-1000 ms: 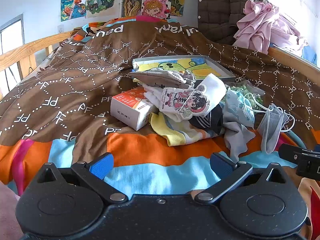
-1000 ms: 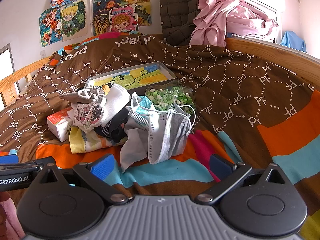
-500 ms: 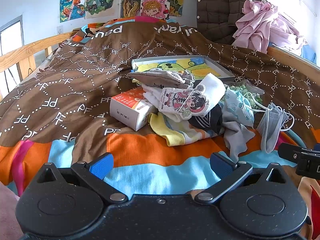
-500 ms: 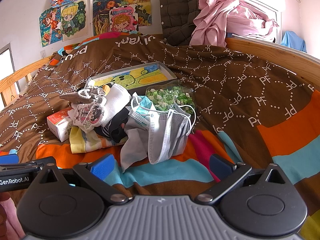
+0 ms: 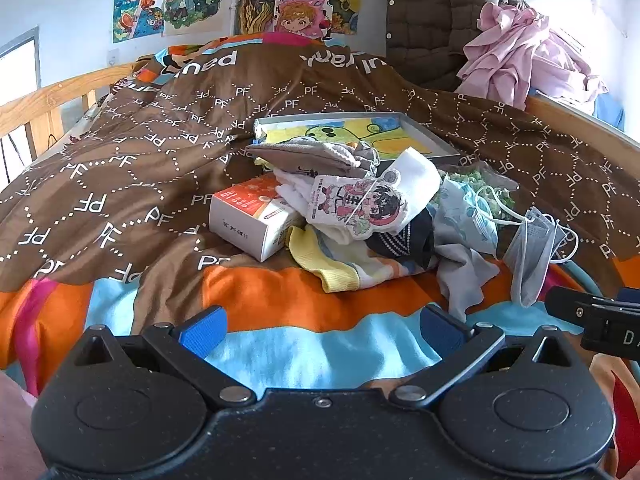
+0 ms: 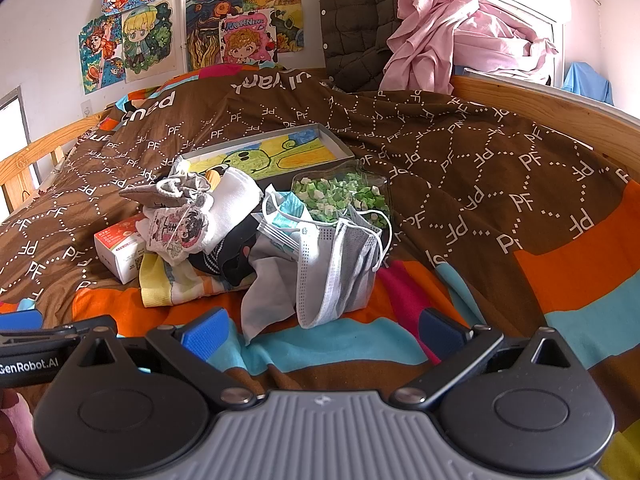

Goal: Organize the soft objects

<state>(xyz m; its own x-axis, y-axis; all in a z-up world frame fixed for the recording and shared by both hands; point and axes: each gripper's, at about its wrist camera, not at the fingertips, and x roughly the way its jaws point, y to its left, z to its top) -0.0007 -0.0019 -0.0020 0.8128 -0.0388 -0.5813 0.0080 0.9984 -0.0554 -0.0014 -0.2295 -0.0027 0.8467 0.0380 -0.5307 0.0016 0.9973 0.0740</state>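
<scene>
- Soft objects [image 5: 384, 216]: a heap of socks, cloths and face masks in the middle of the bed; it lies as it did a second ago, nothing lifted or shifted.
- Brown and striped duvet [image 5: 132, 176]: carries the heap. Wide bare stretches lie left of the heap and, in the right wrist view, right of it; a clear striped band runs between the heap and both grippers.
- Wooden bed rail [image 6: 532, 100]: bounds the duvet beyond and to the right of the heap; a dark padded jacket [image 6: 352, 20] and pink garments [image 6: 448, 36] are piled behind it.
- Shallow picture tray [image 5: 360, 136]: just behind the heap, its near edge covered by a grey sock [image 5: 304, 156].
- White and orange carton [image 5: 252, 216]: touching the heap's left side, partly under white cloth.
- Printed white sock [image 5: 360, 204]: on top of the heap.
- Yellow striped sock [image 5: 340, 264]: at the heap's near edge.
- Grey face masks [image 6: 336, 268]: at the heap's right end, draped over a clear container of green pieces [image 6: 340, 196], hiding its near wall.
- Left gripper [image 5: 320, 328]: fingers spread wide, nothing between them, short of the heap, unmoved from before.
- Right gripper [image 6: 324, 330]: likewise spread and empty, near the masks, unmoved.
- Dark fabrics deep in the heap: too tangled to identify.
</scene>
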